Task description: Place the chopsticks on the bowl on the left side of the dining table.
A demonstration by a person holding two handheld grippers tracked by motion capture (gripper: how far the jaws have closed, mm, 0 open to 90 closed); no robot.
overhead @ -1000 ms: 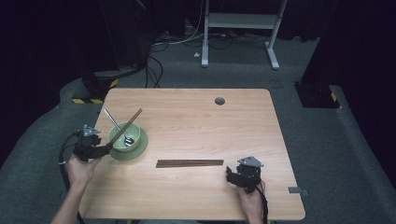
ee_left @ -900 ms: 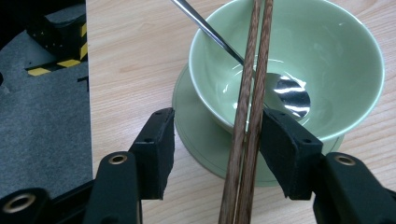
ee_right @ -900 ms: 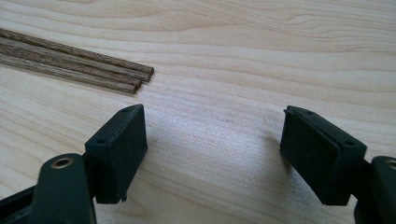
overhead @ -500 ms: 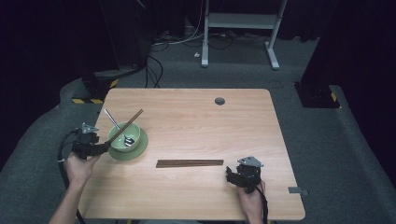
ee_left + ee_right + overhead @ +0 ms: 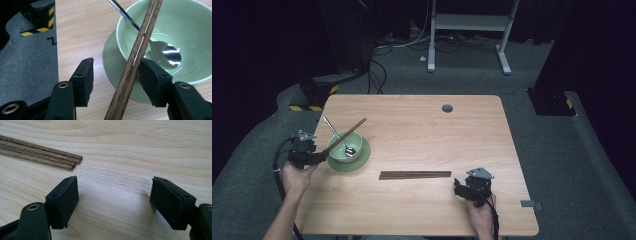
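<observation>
Wooden chopsticks (image 5: pixel 135 62) ran straight out between my left tongs (image 5: pixel 116 72), leaning on one pad; those tongs stood wide. My right tongs (image 5: pixel 113 200) gaped wide too, empty.

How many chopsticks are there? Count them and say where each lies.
5: two chopsticks lean across the green bowl, between the left gripper's open fingers; three chopsticks lie together on the table near the right gripper. That bundle may hide another.

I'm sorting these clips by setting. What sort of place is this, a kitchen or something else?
Probably a lab or studio, not a kitchen: the wooden table stands on grey carpet against dark surroundings, cables trail over the floor, and a white equipment stand sits behind. The green bowl looks like a prop.
</observation>
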